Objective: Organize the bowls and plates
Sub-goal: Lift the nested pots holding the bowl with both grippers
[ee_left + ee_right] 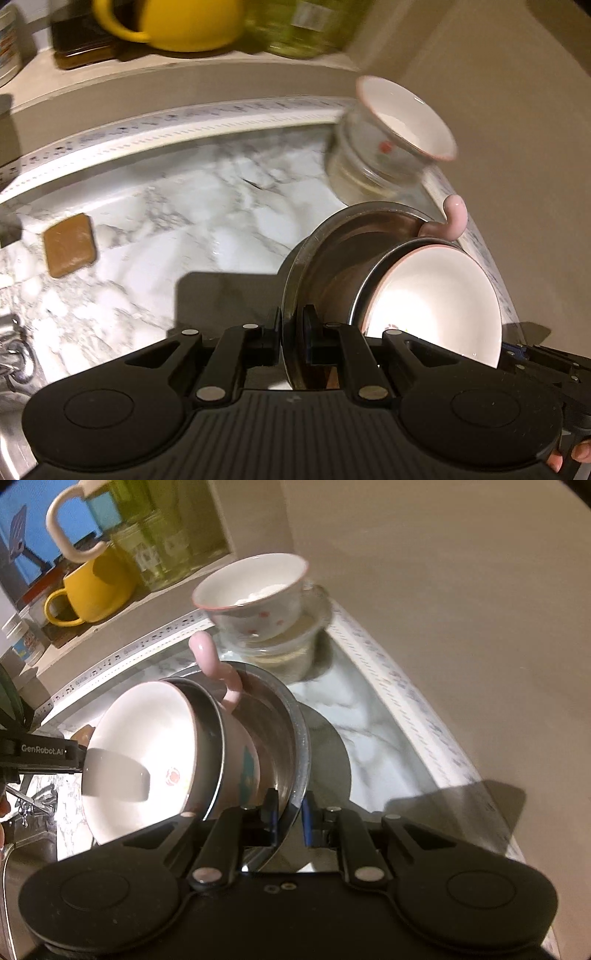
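Both your left tongs (293,332) and right tongs (290,818) pinch the steel bowl's (332,258) rim; the pink mug (236,746) inside it is mostly hidden, and the white bowl (436,295) is cut off.

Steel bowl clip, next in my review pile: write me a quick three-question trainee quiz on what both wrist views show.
1. True or false: both grippers clamp the rim of the steel bowl.
2. What sits nested inside that steel bowl?
A. yellow mug
B. white bowl
C. brown sponge
3. Fill in: the small white cup near the wall sits in a ____ bowl.

Key: 1 true: left gripper and right gripper each pinch the rim. 2 B, the white bowl. 3 glass bowl.
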`<control>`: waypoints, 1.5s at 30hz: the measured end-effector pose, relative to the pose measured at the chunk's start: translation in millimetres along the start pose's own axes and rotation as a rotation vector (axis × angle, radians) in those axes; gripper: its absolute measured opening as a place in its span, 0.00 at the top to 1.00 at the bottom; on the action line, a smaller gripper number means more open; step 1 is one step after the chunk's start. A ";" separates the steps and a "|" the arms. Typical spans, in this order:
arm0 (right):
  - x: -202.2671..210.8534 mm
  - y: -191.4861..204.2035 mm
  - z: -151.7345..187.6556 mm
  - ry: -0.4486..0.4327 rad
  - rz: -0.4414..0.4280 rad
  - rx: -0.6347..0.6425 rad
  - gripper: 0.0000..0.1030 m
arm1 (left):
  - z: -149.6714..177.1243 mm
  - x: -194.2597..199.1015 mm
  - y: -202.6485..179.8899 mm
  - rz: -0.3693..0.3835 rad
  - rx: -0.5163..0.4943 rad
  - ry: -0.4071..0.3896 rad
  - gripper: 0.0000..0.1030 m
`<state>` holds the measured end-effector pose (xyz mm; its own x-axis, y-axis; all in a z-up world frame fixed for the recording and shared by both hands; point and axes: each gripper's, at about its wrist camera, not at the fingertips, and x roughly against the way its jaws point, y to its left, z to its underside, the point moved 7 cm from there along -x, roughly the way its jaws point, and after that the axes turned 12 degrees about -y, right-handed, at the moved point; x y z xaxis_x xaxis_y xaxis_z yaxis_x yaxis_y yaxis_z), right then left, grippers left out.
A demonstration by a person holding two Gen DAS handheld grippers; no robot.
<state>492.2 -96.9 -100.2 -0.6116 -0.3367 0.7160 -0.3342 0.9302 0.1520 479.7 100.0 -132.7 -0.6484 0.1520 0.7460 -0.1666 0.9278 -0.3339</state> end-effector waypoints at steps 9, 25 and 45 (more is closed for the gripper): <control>53.2 -43.7 42.5 -0.018 0.107 -0.104 0.87 | 26.3 4.3 -62.4 0.085 -0.146 0.058 0.90; 110.7 -90.0 116.4 -0.031 0.245 -0.263 0.87 | 73.8 -2.1 -123.2 0.169 -0.299 0.156 0.90; 151.5 -109.4 154.1 -0.039 0.291 -0.348 0.86 | 106.9 7.3 -158.7 0.207 -0.400 0.178 0.90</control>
<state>325.6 -272.3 -113.3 -0.6729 -0.0532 0.7378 0.1126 0.9784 0.1733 421.9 -82.6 -135.9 -0.4951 0.3704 0.7859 0.2734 0.9250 -0.2638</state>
